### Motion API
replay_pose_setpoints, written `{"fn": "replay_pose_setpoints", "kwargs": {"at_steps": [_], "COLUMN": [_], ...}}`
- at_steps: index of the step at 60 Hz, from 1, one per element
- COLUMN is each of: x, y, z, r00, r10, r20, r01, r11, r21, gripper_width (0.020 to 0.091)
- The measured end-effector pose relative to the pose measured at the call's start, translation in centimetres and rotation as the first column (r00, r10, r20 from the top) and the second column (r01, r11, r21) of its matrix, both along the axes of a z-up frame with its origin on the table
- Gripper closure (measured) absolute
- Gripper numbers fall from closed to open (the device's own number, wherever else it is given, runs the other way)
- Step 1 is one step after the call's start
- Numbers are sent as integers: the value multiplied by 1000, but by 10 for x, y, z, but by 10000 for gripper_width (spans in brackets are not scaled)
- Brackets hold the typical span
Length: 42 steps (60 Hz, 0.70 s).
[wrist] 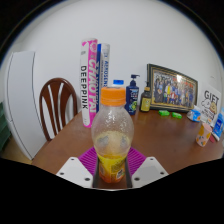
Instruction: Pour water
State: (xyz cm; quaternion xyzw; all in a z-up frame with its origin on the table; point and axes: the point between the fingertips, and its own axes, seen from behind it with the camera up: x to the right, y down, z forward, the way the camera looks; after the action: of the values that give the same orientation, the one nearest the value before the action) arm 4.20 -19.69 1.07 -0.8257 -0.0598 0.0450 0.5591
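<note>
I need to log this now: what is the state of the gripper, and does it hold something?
Gripper: closed on the orange-capped bottle, both pads pressing its lower part.

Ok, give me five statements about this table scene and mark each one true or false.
1. The bottle between the fingers has an orange cap. True.
2. The bottle is full to the neck with yellow liquid. False: the liquid fills only its lower part.
3. A framed picture stands at the back of the wooden table. True.
4. The two tall tubes lie flat on the table. False: they stand upright behind the bottle.
5. A wooden chair stands beside the table, left of the tubes. True.

The gripper has its pink pads close at either side of the bottle's base; whether they press on it cannot be told.
</note>
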Motion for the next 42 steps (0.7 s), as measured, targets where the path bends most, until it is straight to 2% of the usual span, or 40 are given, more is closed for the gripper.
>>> {"fn": "replay_pose_setpoints", "kwargs": {"at_steps": [1, 2, 5, 6, 7, 16, 24, 32, 38, 42], "x": [-1, -1, 2, 3, 4, 15, 38, 85, 135, 170], "y": [0, -1, -2, -2, -2, -4, 4, 21, 38, 53], "z": [1, 1, 1, 4, 7, 61, 133, 197, 222, 235], "r00": [1000, 1000, 1000, 1000, 1000, 997, 937, 753, 547, 358], "r10": [3, 6, 3, 2, 3, 19, 29, 32, 27, -14], "r20": [1, 1, -3, -6, -6, -80, -348, -657, -837, -933], "r01": [-3, -6, -3, -2, -3, -18, -20, -22, -23, -18], "r11": [1000, 1000, 1000, 1000, 1000, 1000, 999, 999, 1000, 1000], "r21": [-3, -7, -20, -19, -14, 20, 30, 23, 17, -22], "gripper_width": [727, 779, 832, 806, 865, 866, 866, 868, 870, 867]}}
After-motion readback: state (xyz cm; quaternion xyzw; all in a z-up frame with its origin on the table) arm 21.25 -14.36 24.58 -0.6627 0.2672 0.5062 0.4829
